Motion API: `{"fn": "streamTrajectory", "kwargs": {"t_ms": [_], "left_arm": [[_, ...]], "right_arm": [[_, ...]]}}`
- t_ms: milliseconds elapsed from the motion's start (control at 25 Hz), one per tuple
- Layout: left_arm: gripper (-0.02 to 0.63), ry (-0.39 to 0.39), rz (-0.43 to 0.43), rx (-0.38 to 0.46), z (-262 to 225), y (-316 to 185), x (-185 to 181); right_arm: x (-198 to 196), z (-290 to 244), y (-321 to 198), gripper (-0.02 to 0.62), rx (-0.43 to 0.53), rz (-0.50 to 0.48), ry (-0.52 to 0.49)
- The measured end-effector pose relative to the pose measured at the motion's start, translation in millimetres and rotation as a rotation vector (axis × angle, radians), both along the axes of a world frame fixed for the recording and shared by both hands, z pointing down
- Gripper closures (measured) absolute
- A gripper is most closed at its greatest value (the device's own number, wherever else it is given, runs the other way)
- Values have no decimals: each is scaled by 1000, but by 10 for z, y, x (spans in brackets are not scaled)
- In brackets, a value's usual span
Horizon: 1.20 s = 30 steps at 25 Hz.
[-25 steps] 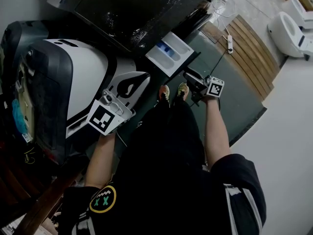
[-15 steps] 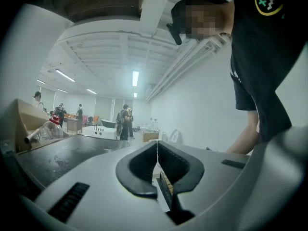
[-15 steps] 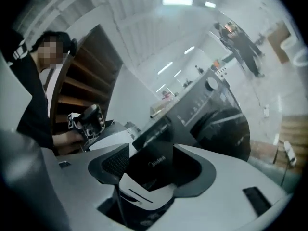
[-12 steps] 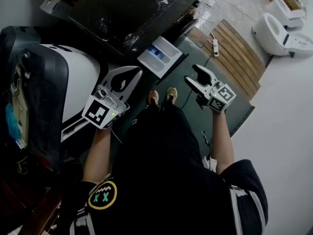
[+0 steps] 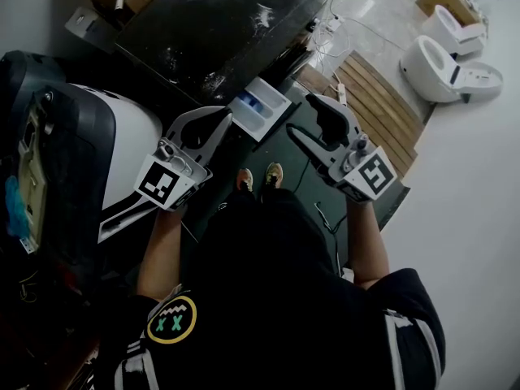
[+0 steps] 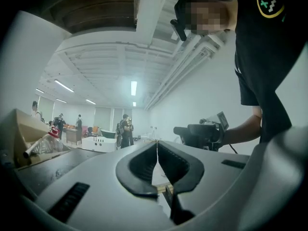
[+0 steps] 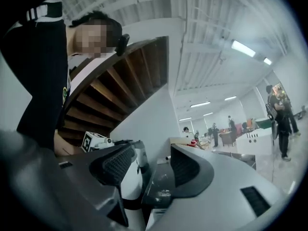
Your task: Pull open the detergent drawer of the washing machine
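The washing machine (image 5: 219, 23) has a black top and stands at the upper middle of the head view. Its white detergent drawer (image 5: 262, 108), with a blue compartment, sticks out of the front. My left gripper (image 5: 226, 122) is held just left of the drawer, shut with nothing in it; its tips (image 6: 156, 144) meet in the left gripper view. My right gripper (image 5: 302, 118) hovers just right of the drawer and apart from it. Its jaws (image 7: 151, 165) have just been closing but stand open, with nothing between them.
A big white and black machine (image 5: 122, 136) fills the left. A wooden slatted platform (image 5: 382, 96) and white toilets (image 5: 443, 55) lie to the upper right. My shoes (image 5: 260, 177) stand on a dark green mat (image 5: 321, 181). Several people stand far off in the hall (image 6: 122, 131).
Both grippers have risen towards the camera, the right one much more, and it rolled so its marker cube faces up. The drawer stays pulled out.
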State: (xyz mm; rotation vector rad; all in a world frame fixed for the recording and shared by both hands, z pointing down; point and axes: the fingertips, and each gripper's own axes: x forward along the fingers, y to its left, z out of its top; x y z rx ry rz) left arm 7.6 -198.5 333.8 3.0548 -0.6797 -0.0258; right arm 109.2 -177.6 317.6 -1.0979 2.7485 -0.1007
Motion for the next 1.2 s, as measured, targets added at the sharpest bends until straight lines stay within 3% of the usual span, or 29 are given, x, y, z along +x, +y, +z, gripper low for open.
{"fn": "streamTrajectory", "kwargs": {"t_ms": [320, 520, 760, 1120, 1200], "left_arm": [[583, 7, -2, 51, -113, 5, -68], [583, 1, 10, 73, -132, 51, -88], [583, 11, 28, 94, -201, 89, -82], [583, 3, 34, 64, -182, 94, -78], [583, -9, 36, 71, -142, 79, -94]], "right_arm": [[-354, -339, 92, 326, 122, -13, 161], [-456, -265, 81, 363, 146, 14, 265], [-521, -130, 33, 386, 141, 46, 301], [-519, -110, -45, 558, 145, 109, 304], [-534, -127, -55, 572, 149, 114, 300]]}}
